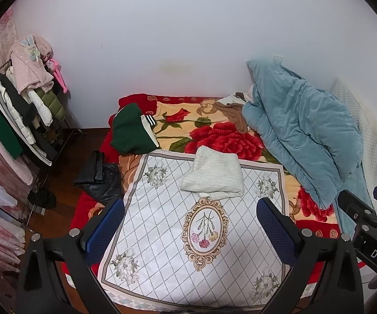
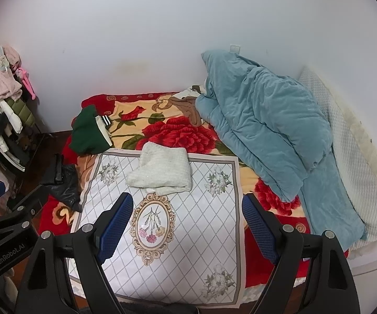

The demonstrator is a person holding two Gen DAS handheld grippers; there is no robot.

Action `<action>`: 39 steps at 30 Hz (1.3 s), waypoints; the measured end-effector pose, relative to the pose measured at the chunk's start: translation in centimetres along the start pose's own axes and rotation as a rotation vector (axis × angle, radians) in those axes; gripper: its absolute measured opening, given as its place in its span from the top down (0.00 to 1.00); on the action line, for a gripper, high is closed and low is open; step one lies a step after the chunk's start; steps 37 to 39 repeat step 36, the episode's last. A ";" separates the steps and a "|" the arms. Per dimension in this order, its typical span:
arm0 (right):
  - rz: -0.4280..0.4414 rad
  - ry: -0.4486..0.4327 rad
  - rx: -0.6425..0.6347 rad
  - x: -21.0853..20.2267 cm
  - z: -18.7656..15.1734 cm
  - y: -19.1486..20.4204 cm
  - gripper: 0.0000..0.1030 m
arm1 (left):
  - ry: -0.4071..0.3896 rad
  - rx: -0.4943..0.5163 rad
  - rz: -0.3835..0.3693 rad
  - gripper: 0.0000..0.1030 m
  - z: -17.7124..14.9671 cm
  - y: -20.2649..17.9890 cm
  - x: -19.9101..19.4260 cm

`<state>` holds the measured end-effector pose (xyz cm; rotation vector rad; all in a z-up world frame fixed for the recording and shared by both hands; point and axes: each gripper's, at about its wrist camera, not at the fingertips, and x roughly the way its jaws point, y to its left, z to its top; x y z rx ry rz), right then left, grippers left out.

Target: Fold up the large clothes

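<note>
A folded white knit garment (image 1: 214, 175) lies at the far edge of a white diamond-patterned mat (image 1: 162, 235) spread on the bed; it also shows in the right wrist view (image 2: 162, 170) on the mat (image 2: 188, 235). A crumpled dark green garment with white stripes (image 1: 130, 133) (image 2: 88, 133) lies at the bed's far left. My left gripper (image 1: 191, 225) is open and empty, held above the mat's near half. My right gripper (image 2: 187, 219) is open and empty, beside it to the right.
A teal quilt (image 1: 301, 130) (image 2: 264, 123) is heaped on the right of the red floral blanket (image 1: 214, 136). A clothes rack (image 1: 23, 110) full of coats stands left. A black bag (image 1: 99, 175) lies on the floor by the bed.
</note>
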<state>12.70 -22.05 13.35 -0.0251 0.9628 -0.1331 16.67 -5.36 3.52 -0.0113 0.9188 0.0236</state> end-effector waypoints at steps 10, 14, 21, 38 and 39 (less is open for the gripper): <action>-0.002 0.000 0.004 -0.2 -0.2 0.0 0.16 | 0.001 0.001 -0.001 0.00 0.0 0.1 -0.1; -0.002 -0.001 0.005 -0.3 -0.4 0.1 0.16 | -0.002 0.002 -0.002 0.00 0.4 0.4 -0.4; 0.000 -0.006 0.004 -0.3 -0.1 0.1 0.16 | -0.005 0.004 0.000 0.00 0.6 0.7 -0.4; 0.003 -0.007 -0.002 0.1 0.5 0.4 0.16 | -0.009 0.006 0.004 0.00 0.8 0.9 -0.3; 0.003 -0.007 -0.002 0.1 0.5 0.4 0.16 | -0.009 0.006 0.004 0.00 0.8 0.9 -0.3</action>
